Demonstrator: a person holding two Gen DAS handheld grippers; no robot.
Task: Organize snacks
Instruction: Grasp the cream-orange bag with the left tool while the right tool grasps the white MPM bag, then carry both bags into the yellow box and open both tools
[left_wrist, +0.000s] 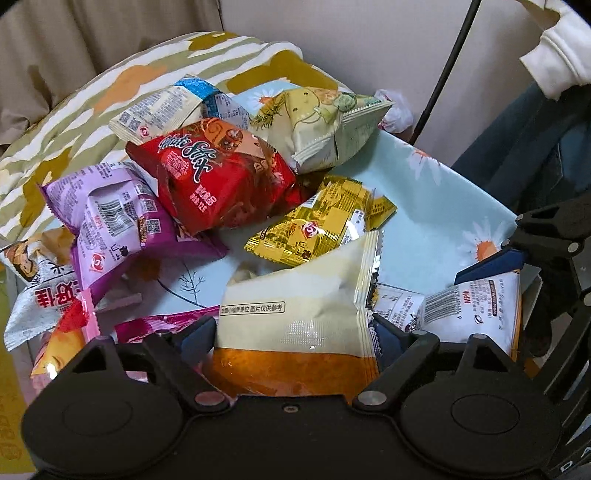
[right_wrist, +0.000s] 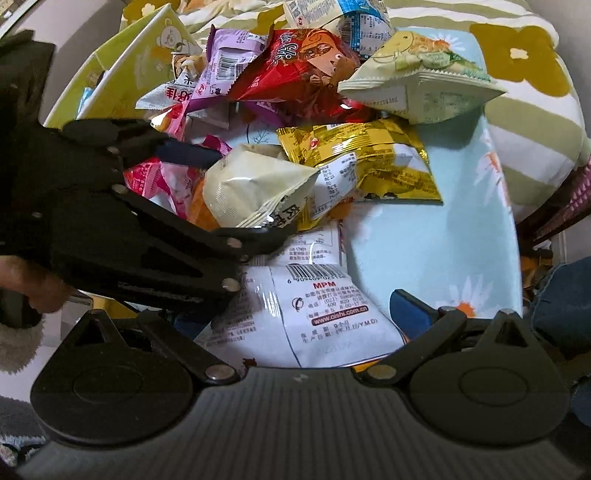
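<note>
Both tongs are mid-pickup: the left tongs (left_wrist: 295, 332) clench a cream-and-orange packet (left_wrist: 295, 314), the right tongs (right_wrist: 295, 321) straddle a white packet (right_wrist: 325, 310), grip unclear; sorting comes next.

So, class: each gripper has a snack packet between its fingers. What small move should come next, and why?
Probably lift the left gripper straight up: its fingers bracket the cream-and-orange foil packet, which overlaps the gold foil packet. The right gripper waits around the white barcoded packet.
</note>
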